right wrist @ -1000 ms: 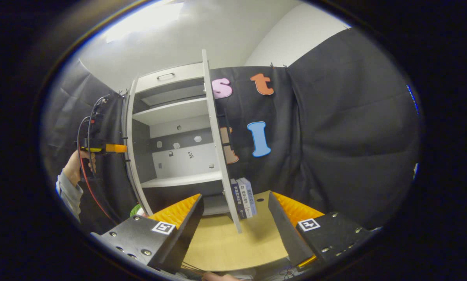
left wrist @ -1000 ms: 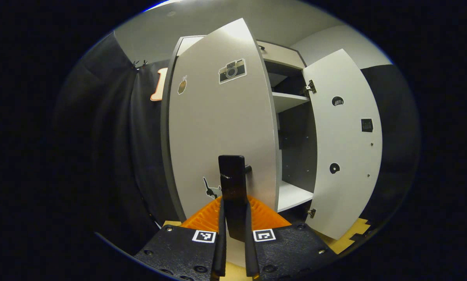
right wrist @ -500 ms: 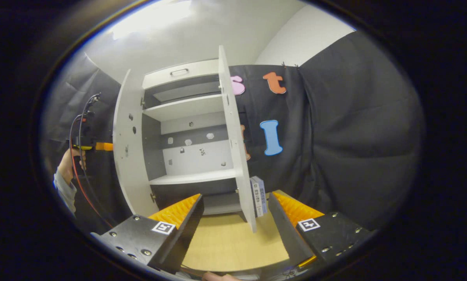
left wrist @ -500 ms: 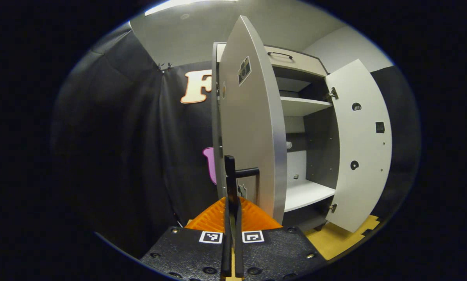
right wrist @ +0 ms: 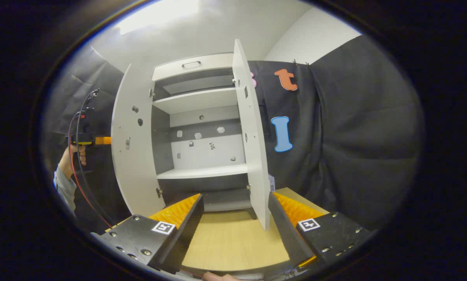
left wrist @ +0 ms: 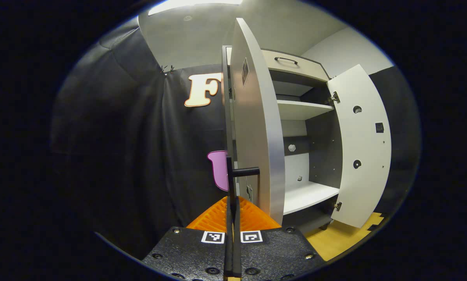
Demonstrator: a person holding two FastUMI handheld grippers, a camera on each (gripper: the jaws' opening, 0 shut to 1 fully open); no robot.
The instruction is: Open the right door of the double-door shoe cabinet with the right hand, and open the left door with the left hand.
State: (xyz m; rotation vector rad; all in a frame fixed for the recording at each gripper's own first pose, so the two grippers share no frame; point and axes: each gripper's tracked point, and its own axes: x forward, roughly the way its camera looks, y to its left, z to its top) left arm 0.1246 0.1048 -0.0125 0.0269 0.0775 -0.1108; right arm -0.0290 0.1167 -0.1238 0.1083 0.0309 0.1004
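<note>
The white double-door shoe cabinet (right wrist: 200, 117) stands with both doors swung out. In the left gripper view the left door (left wrist: 257, 117) is nearly edge-on, and my left gripper (left wrist: 232, 203) is shut on its black handle (left wrist: 244, 171). The right door (left wrist: 364, 156) hangs wide at the right. In the right gripper view my right gripper (right wrist: 233, 207) is open with nothing held. The right door (right wrist: 253, 136) stands ahead of it, apart from both fingers. Farther left, a hand (right wrist: 71, 160) holds the left gripper (right wrist: 105, 140) against the left door (right wrist: 130, 148).
Inside are white shelves (right wrist: 202, 171) and a dark back panel; a drawer with a handle (right wrist: 190, 64) tops the cabinet. Wooden floor (right wrist: 229, 242) lies in front. Black cloth walls close in on both sides. A book edge (right wrist: 271, 181) peeks from behind the right door.
The left door has swung further out, drawn by the left gripper on its handle. The right gripper stayed open; its view shifted so the right door now covers the books.
</note>
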